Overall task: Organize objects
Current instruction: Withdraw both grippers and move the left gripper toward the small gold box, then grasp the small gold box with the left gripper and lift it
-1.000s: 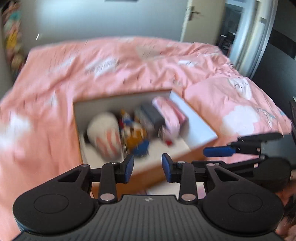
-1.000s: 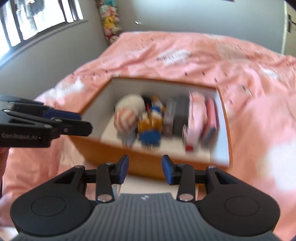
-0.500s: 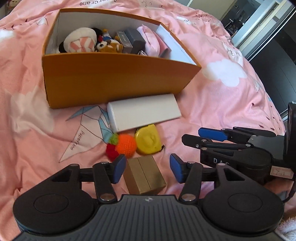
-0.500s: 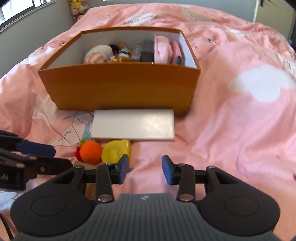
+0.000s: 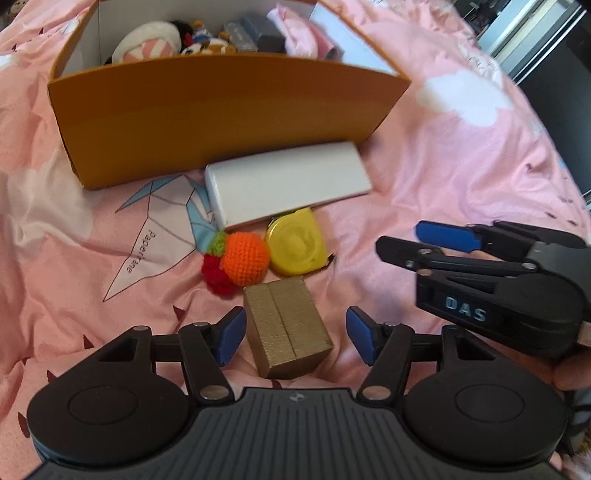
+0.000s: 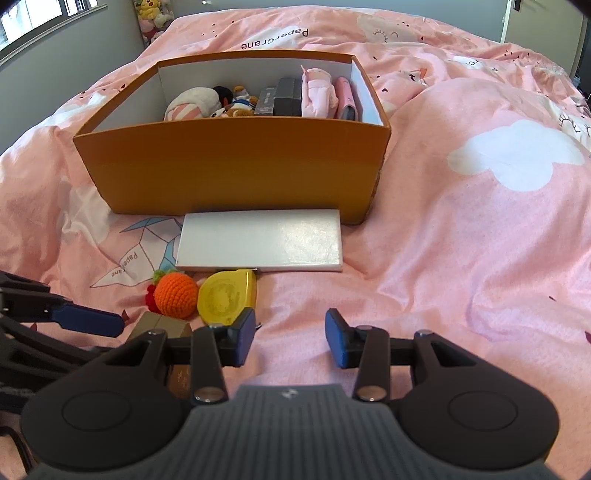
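Note:
An orange box (image 5: 221, 110) (image 6: 236, 162) sits on the pink bed and holds plush toys, dark cases and pink items. In front of it lie a flat white box (image 5: 288, 188) (image 6: 260, 240), an orange crocheted fruit (image 5: 245, 260) (image 6: 175, 293), a yellow tape measure (image 5: 297, 249) (image 6: 227, 293) and a gold box (image 5: 288, 328) (image 6: 160, 325). My left gripper (image 5: 295, 341) is open, its fingers on either side of the gold box without touching it. My right gripper (image 6: 290, 343) is open and empty over bare bedding, right of the tape measure.
The pink duvet (image 6: 480, 240) covers the whole bed and is rumpled. Plush toys (image 6: 153, 14) stand at the far wall by a window. My right gripper also shows in the left wrist view (image 5: 480, 266), to the right of the small objects.
Both grippers came down from over the orange box to the small objects in front of it. My left gripper moved in around the gold box and opened wider.

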